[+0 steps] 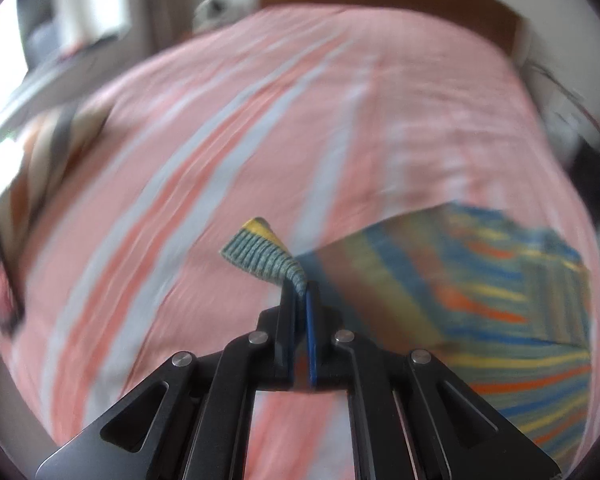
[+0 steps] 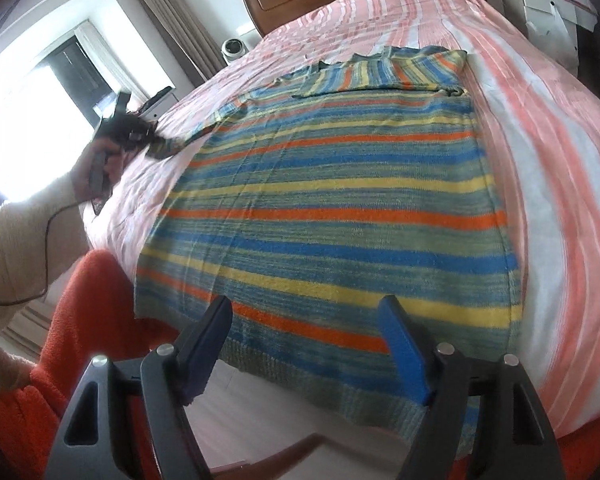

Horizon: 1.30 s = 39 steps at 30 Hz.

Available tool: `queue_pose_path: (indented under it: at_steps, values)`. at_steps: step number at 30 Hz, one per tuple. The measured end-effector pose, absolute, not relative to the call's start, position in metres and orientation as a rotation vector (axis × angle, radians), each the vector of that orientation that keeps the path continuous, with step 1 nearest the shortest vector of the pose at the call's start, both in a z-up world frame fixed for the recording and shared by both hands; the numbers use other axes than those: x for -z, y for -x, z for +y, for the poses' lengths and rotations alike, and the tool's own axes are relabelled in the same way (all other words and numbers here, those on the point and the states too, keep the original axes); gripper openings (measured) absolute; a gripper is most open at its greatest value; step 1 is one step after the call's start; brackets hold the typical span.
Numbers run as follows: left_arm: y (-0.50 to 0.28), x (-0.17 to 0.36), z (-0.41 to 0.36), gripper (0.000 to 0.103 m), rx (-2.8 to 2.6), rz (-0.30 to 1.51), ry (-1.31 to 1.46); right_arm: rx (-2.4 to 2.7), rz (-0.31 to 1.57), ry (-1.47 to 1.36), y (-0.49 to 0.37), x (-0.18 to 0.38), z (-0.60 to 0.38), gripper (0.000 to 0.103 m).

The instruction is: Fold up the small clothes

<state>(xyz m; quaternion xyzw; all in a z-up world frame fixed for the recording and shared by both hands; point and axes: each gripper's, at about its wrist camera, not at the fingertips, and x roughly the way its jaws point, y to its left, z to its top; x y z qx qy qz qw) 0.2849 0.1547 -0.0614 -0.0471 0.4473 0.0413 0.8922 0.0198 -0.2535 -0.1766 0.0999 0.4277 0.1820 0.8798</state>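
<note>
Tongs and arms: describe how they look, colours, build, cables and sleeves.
The right tongs have black angular linkage arms with silver rivets and triangular cut-outs, and flat blue fingers. The left tongs match: black frame, silver rivets, blue inner faces. In the right wrist view, the left arm wears a cream sleeve, with a thin black cable trailing across it.

Black grippers [image 2: 304, 344], blue pads [image 2: 404, 356], silver screws, cream sleeve [image 2: 16, 256], thin blk cable
</note>
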Motion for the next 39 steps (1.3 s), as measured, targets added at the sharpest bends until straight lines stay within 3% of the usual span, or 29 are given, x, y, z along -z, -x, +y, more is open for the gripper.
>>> queue_pose_path:
  at_steps: [6,9,11,13,15,16,19,22,25,30,34,39]
  values:
    - [-0.305,-0.003,0.008,0.003,0.178,0.805,-0.1,-0.39,0.884,-0.217,-0.017,0.178,-0.258,0.075]
    - [-0.31,0.002,-0.06,0.004,0.263,0.788,-0.146,-0.381,0.888,-0.235,-0.016,0.181,-0.265,0.075]
    - [-0.31,0.023,-0.103,0.011,0.274,0.797,-0.199,-0.37,0.887,-0.243,-0.013,0.181,-0.269,0.075]
    - [-0.31,0.053,-0.132,0.057,0.291,0.862,-0.218,-0.362,0.886,-0.251,-0.011,0.182,-0.273,0.075]
    - [-0.298,0.083,-0.152,0.07,0.318,0.919,-0.225,-0.353,0.884,-0.265,-0.01,0.182,-0.277,0.075]
    - [-0.291,0.09,-0.156,0.07,0.329,0.932,-0.233,-0.348,0.883,-0.273,-0.01,0.182,-0.28,0.075]
    - [-0.258,0.107,-0.152,0.073,0.386,0.972,-0.265,-0.339,0.873,-0.301,-0.011,0.182,-0.286,0.075]
    - [-0.228,0.102,-0.114,0.087,0.404,0.946,-0.271,-0.339,0.879,-0.326,-0.014,0.185,-0.29,0.075]
    - [-0.22,0.096,-0.066,0.091,0.342,0.914,-0.265,-0.343,0.888,-0.341,-0.016,0.189,-0.291,0.075]
    - [-0.196,0.118,0.007,0.093,0.221,0.954,-0.241,-0.345,0.885,-0.327,-0.02,0.189,-0.286,0.075]
    - [-0.152,0.146,0.026,0.093,0.165,0.977,-0.27,-0.335,0.888,-0.318,-0.021,0.19,-0.284,0.075]
    - [-0.117,0.14,0.044,0.093,0.102,0.903,-0.231,-0.308,0.855,-0.28,-0.018,0.184,-0.281,0.075]
